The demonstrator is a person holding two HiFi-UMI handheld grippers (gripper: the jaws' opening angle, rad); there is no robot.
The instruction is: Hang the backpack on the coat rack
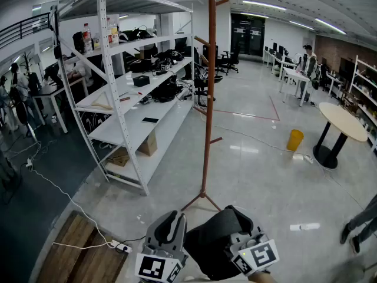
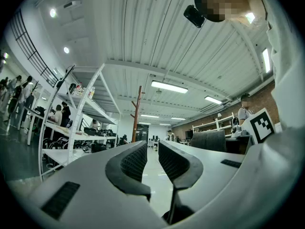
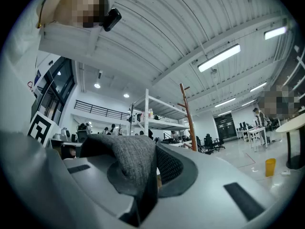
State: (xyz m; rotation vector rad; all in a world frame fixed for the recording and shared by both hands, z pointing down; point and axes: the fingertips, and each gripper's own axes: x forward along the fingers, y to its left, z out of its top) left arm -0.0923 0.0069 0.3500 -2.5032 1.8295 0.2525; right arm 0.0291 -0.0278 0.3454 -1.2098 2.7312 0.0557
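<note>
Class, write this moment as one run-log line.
left tool: open, empty | right tool: shut on backpack | coat rack: ahead, backpack not yet hung

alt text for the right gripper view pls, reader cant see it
The right gripper is shut on a fold of the grey backpack, draped over one jaw. Beyond stand a brown coat rack and white shelving in a bright hall, with a yellow bin on the glossy floor at right.
</note>
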